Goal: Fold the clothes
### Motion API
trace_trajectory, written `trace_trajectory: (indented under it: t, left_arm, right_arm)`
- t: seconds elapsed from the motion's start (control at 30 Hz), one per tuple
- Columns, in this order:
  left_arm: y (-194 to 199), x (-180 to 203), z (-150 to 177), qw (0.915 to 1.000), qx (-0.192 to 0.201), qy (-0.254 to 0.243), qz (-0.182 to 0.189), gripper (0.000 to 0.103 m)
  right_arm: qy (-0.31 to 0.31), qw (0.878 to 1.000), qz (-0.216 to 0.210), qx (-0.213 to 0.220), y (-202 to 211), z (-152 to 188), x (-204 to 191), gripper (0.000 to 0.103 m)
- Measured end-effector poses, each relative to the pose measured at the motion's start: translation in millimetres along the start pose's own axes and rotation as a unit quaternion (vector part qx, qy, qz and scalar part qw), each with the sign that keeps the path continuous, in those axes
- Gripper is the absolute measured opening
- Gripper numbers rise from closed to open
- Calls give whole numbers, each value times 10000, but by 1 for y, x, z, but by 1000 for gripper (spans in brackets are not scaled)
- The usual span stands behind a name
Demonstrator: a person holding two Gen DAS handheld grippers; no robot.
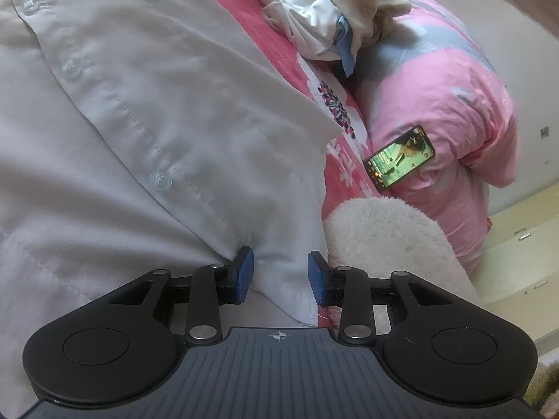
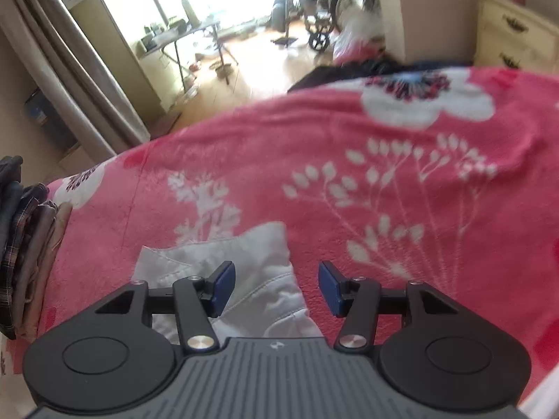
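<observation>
My left claw (image 1: 281, 276) is spread, its blue pads straddling a bunched corner of the white shirt (image 1: 139, 122) without pinching it; I judge I am lined up to take that hem so the cloth can be lifted and turned over. The shirt lies button-side up on the red flowered blanket (image 2: 349, 174) covering the bed. My right claw (image 2: 277, 288) is spread too, hovering over another end of the shirt (image 2: 244, 272), perhaps a cuff or collar, with nothing gripped. Beyond the shirt sits a heap of unfolded clothes (image 1: 325, 10), kept out of my folding space. Beside it, a phone (image 1: 398, 155) leans on the pink quilt (image 1: 436, 97). Left of the shirt's end, a folded stack (image 2: 24, 244) waits.
</observation>
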State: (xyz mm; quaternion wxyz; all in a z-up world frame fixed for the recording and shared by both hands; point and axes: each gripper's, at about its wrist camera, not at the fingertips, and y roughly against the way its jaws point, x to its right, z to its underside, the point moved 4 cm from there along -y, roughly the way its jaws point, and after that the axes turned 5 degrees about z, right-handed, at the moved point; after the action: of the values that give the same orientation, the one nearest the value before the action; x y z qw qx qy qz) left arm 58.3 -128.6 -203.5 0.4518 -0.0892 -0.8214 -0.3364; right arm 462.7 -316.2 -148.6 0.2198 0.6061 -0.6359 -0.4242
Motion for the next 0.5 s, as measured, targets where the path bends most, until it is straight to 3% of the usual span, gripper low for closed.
trace_trajectory:
  t: [0.2,0.27,0.3,0.33,0.5]
  left_arm:
    - [-1,-1,0,10000,8,30,85,34]
    - [-1,-2,0,9999,12,51,112,34]
    - [-1,-2,0,9999,14,63,126,34]
    - [-1,-2,0,9999,16,76,139,34]
    - [-1,-3,1,9997,26,123,194,34]
  right_arm:
    - [-117,9982,-547,-236,-30,0,0,54]
    - [-113,9975,-678,-159,-34,-1,0,38]
    - [-100,9972,-735,-91,-34,-2,0,18]
    - [-104,9967,-799,13,-32,-2,1,10]
    - [-290,9928,-971,636,-27,-8,9,7]
